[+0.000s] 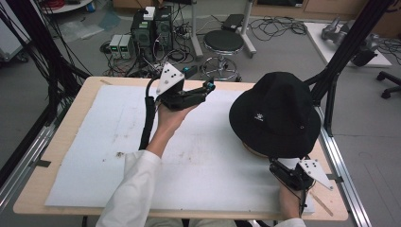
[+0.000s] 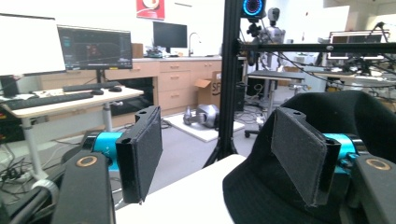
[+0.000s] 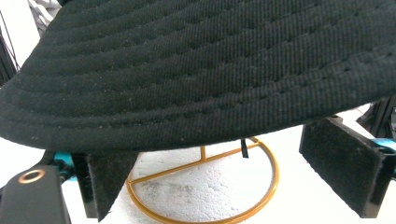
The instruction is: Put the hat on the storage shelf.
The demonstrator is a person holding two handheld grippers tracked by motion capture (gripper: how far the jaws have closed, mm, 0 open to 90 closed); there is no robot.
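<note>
White foam sheet [image 1: 118,142] covers my bench [image 1: 56,156], and the black hat [image 1: 276,113] sits on a gold wire stand [image 3: 205,186] near its right edge. My left tool [image 1: 208,87] hangs above the sheet just left of the hat, spread wide with nothing between its pads. My right tool [image 3: 233,182] rests low at the hat's near brim, spread, gripping nothing.

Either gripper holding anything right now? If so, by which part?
Nothing held. Left gripper is open in the air beside the black hat; right gripper is open under the hat's brim, fingers not pressing it.
</note>
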